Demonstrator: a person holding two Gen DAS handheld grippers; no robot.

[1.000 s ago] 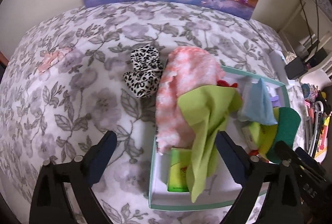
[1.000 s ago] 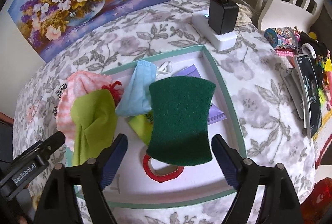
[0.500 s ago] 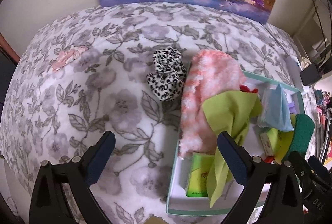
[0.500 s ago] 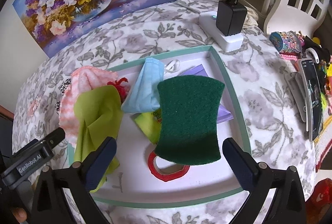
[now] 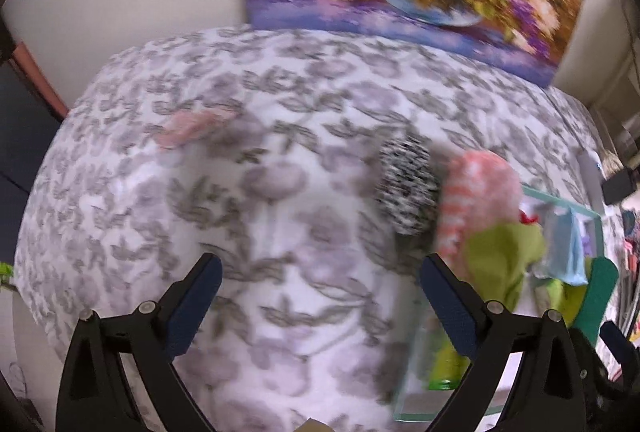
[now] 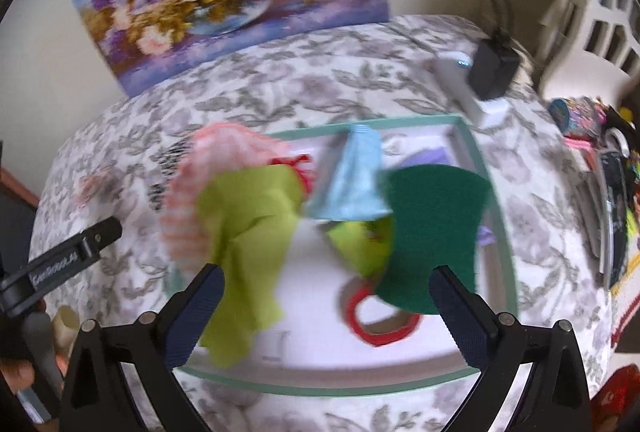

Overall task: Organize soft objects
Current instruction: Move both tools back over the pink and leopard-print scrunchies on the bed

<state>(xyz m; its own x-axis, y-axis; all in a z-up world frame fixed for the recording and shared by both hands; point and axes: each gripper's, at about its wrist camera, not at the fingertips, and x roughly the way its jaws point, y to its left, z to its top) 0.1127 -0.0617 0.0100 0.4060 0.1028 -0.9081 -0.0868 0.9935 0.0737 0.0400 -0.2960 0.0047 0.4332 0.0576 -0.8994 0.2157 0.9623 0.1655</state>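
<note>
Beside tray (image 5: 568,206): black-white spotted scrunchie (image 5: 408,188), blurred, on tablecloth (image 5: 260,192).

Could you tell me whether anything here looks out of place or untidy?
Yes. The leopard-print scrunchie lies on the floral cloth outside the tray, and the pink fuzzy cloth and lime-green cloth droop over the tray's left edge instead of lying inside.
</note>
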